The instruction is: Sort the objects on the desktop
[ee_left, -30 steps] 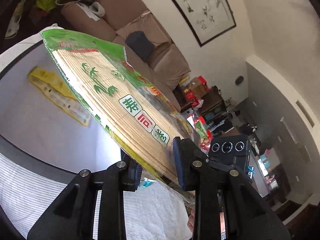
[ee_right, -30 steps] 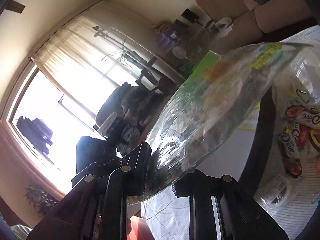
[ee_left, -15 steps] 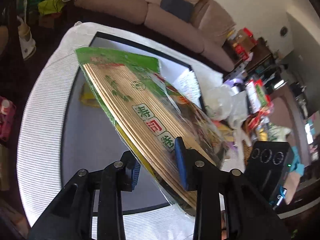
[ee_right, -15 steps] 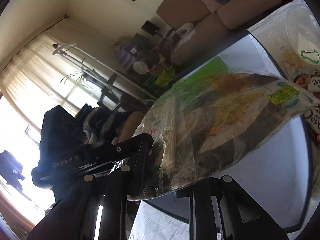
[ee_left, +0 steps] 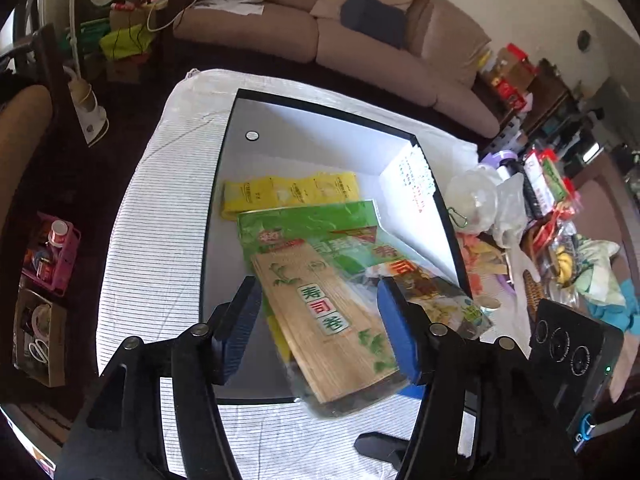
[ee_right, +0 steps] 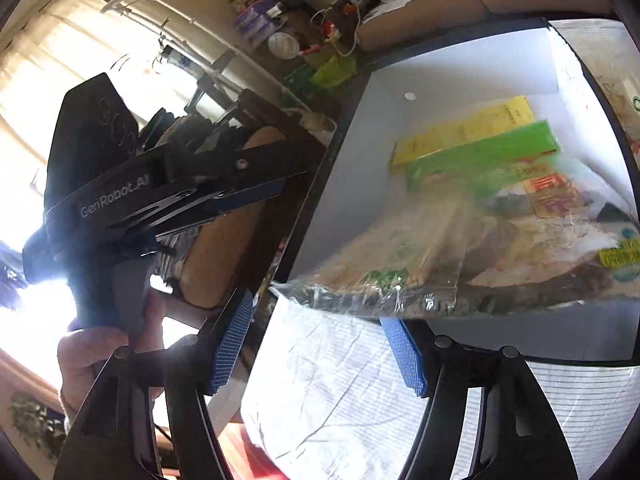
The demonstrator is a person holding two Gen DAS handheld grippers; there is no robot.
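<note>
A clear bag holding a bamboo sushi mat with green print (ee_left: 320, 304) lies slanted in the white box with a black rim (ee_left: 320, 100). Its near end overhangs the box's front rim. It partly covers a yellow packet (ee_left: 288, 192). My left gripper (ee_left: 320, 332) hovers above the bag, jaws opening, blue pads clear of it on both sides. In the right wrist view the bag (ee_right: 500, 232) looks blurred inside the box (ee_right: 320, 184). My right gripper (ee_right: 318, 348) sits just before its near edge, jaws opening, with nothing pressed between the pads.
Right of the box lie a clear plastic bag (ee_left: 476, 196), snack packets and a green carabiner (ee_left: 460, 216) on the striped cloth (ee_left: 160, 240). A brown sofa (ee_left: 320, 32) stands behind. A hand (ee_right: 100, 344) holds the left gripper's body (ee_right: 120, 196).
Both grippers have let go of the sushi mat bag, and it has dropped from mid-air into the box. Both pairs of jaws have widened. The left gripper has tipped downward.
</note>
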